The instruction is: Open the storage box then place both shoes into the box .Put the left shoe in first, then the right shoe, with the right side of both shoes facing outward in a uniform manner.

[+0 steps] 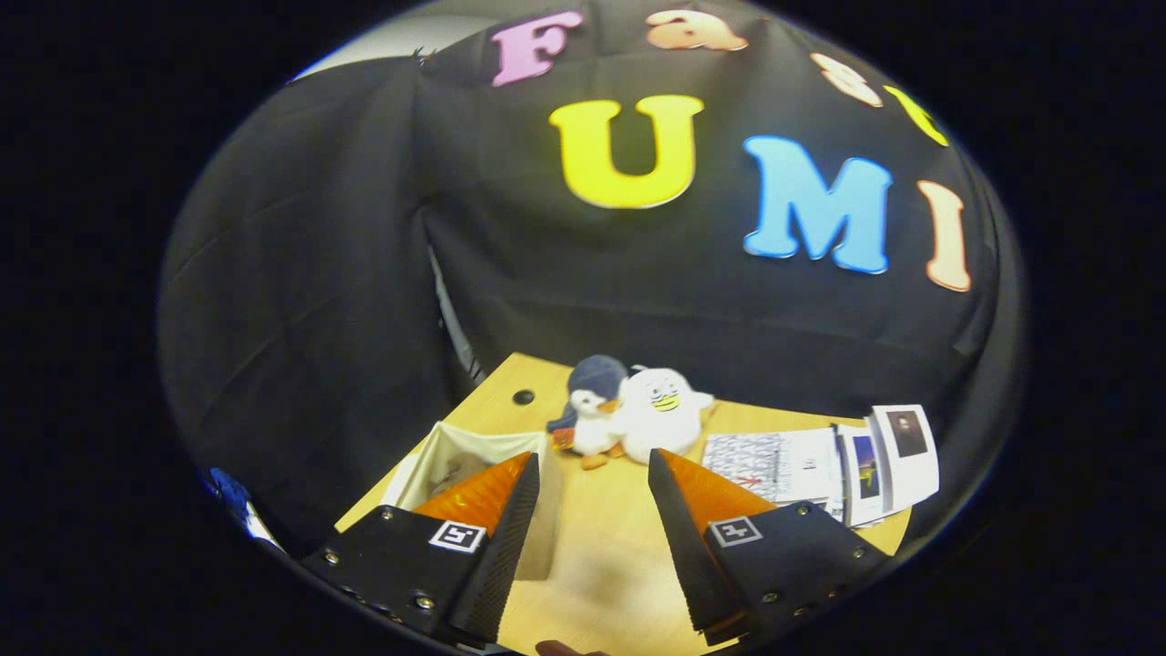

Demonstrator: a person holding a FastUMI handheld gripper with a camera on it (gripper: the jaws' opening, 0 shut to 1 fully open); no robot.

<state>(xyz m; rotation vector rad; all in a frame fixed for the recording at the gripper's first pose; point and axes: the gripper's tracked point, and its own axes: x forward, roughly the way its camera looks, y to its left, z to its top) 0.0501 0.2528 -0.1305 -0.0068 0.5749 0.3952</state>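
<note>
Gripper view: the gripper (594, 474) is spread wide, grasping nothing, above the table (601, 547). The box (474, 453) (open-topped) sits behind its left finger; two plush toys (629, 410) beyond.

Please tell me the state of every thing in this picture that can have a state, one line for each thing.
claw: open, fingers apart, holding nothing
storage box: open at the top, beside one finger, something pale inside
penguin toy: upright, leaning against the white toy
white toy: upright, facing the claw
papers: lying flat, overlapping one another
table: bare wood between the fingers
</note>
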